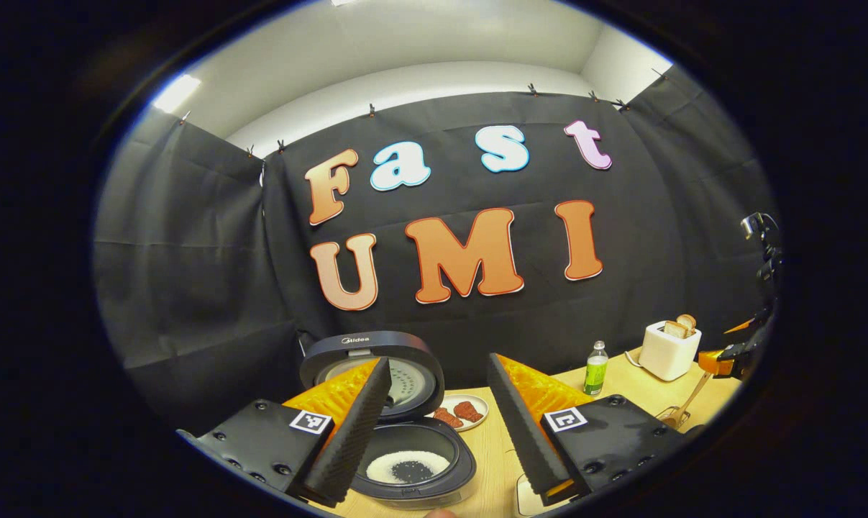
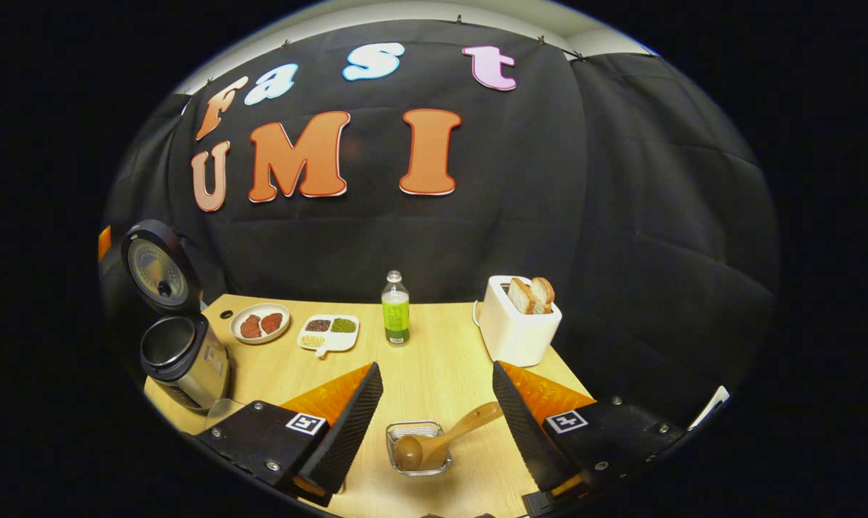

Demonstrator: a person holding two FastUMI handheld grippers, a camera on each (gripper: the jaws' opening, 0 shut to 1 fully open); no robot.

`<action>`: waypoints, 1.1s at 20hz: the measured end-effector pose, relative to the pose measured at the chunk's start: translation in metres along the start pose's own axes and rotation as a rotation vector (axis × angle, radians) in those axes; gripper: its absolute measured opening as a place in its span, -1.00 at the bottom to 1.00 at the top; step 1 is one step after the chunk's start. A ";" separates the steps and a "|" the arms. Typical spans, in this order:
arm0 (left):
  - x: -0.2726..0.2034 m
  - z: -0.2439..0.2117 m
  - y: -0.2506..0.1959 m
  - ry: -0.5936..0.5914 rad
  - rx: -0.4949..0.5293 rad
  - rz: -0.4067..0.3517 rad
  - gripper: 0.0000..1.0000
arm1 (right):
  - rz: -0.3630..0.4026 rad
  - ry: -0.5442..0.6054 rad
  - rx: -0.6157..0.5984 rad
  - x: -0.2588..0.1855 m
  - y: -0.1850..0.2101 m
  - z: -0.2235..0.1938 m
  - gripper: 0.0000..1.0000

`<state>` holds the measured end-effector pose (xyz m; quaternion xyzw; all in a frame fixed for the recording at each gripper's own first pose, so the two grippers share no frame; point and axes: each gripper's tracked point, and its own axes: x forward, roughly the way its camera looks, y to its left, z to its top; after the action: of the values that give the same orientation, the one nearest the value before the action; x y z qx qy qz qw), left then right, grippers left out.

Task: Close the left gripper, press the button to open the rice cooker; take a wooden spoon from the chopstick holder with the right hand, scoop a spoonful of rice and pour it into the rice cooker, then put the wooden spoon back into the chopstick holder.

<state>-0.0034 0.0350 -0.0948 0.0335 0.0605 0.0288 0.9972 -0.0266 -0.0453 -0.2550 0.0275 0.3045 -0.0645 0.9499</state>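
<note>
Right gripper [image 2: 437, 421]: your fingers stood spread apart, gripping nothing; between them, just ahead, lay the wooden spoon [image 2: 441, 439].
Wooden spoon: its bowl sat inside the chopstick holder [image 2: 418, 447], a small clear container on the table [image 2: 434, 360]; its handle leaned out toward your right finger.
Left gripper [image 1: 441, 424]: your fingers were likewise released and apart, hovering just above the rice cooker [image 1: 412, 460].
Rice cooker: its lid [image 1: 372, 370] stood upright and open; the pot held a ring of white rice with a dark bare middle.
Step in hand: judging by the open lid, the button press looked done; whether the spoon had yet to be taken or was already back, you could not tell from this.
Next move: if the scoop remained, you needed to close on the handle and lift it clear.
Farther off: bottle [image 2: 395, 309], toaster [image 2: 520, 320], two dishes by the wall.
</note>
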 end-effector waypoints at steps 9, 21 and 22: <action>-0.022 -0.001 -0.008 0.033 0.037 0.046 0.89 | -0.017 0.233 0.190 0.058 -0.035 -0.081 0.92; -0.035 -0.013 -0.013 0.096 0.059 0.077 0.76 | 0.100 0.340 0.419 0.074 0.004 -0.122 -0.32; -0.035 -0.013 -0.014 0.095 0.059 0.073 0.76 | 0.095 0.344 0.421 0.073 0.005 -0.125 -0.46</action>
<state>-0.0393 0.0201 -0.1045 0.0635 0.1071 0.0651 0.9901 -0.0388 -0.0364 -0.3987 0.2494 0.4396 -0.0761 0.8595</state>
